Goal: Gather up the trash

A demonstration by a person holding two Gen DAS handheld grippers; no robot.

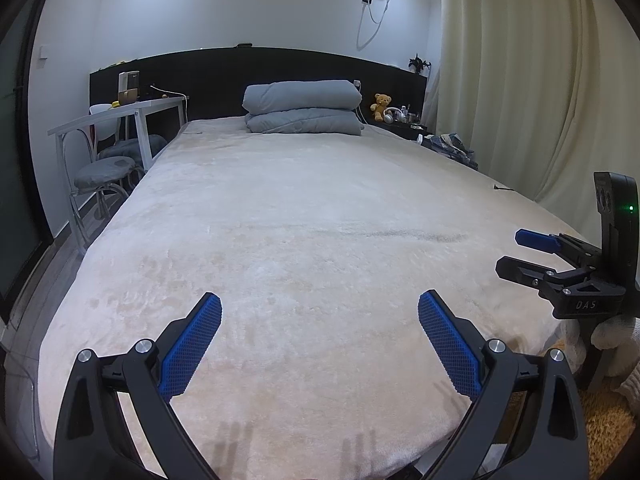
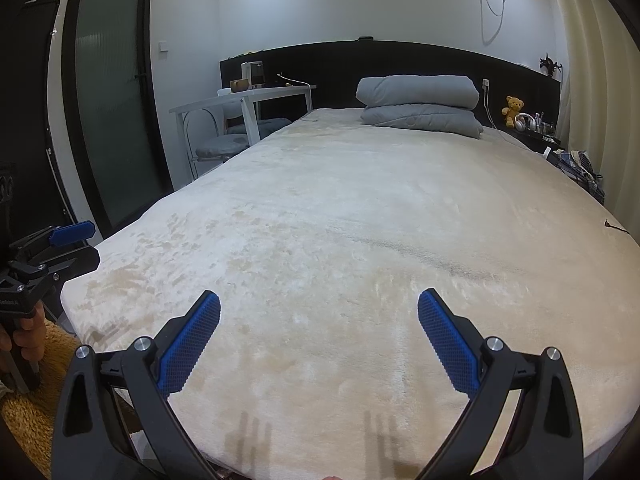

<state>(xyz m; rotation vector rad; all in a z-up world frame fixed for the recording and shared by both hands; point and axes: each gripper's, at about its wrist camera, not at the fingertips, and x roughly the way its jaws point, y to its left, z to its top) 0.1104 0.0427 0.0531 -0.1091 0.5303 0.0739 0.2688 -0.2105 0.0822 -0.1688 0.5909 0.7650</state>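
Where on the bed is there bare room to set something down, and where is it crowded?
The cream blanket is bare from both open grippers, left and right, up to the folded grey duvet at the headboard. Only a small dark cord end lies at the curtain-side edge. The nightstand by the teddy bear is crowded.

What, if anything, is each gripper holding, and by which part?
Nothing is held. The left gripper and the right gripper are both open, with only the bed showing between their fingers.
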